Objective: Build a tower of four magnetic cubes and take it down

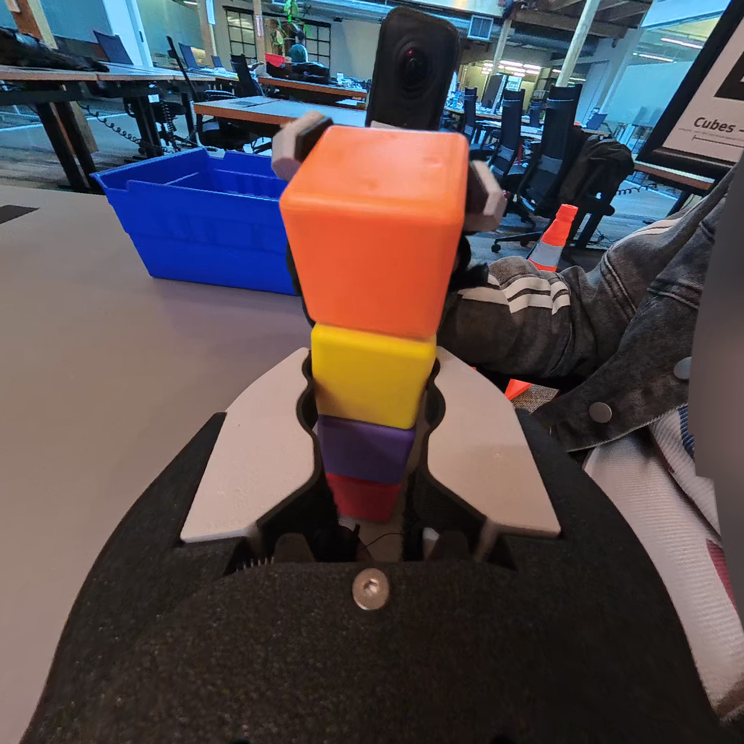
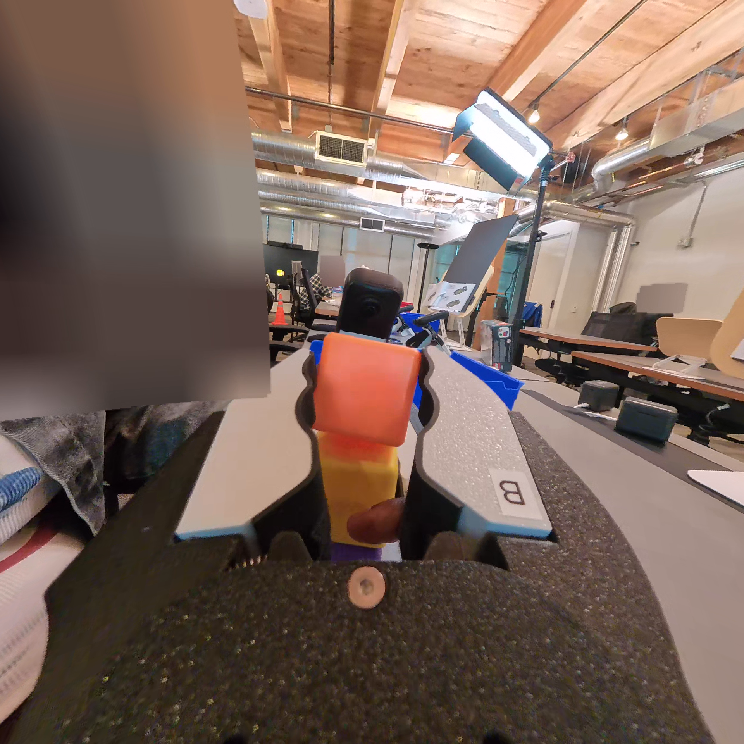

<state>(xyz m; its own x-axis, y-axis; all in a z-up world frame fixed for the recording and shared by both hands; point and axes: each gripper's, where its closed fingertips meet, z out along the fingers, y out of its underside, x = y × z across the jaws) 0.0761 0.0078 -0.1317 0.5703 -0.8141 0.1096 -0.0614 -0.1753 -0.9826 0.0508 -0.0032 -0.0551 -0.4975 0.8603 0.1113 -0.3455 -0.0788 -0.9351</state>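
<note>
Red cube [image 1: 364, 499] under purple cube [image 1: 366, 451] shows only from left wrist.

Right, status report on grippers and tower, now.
Left gripper clamps yellow cube; right gripper clamps orange cube. Four-cube tower intact. Nothing obstructing.

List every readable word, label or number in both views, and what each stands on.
Writing is not transcribed; these bear it.
Framed sign, left wrist view's right edge: large print.
White sticker on a finger of the right gripper: one character.
Box in the background: too small to read.
</note>
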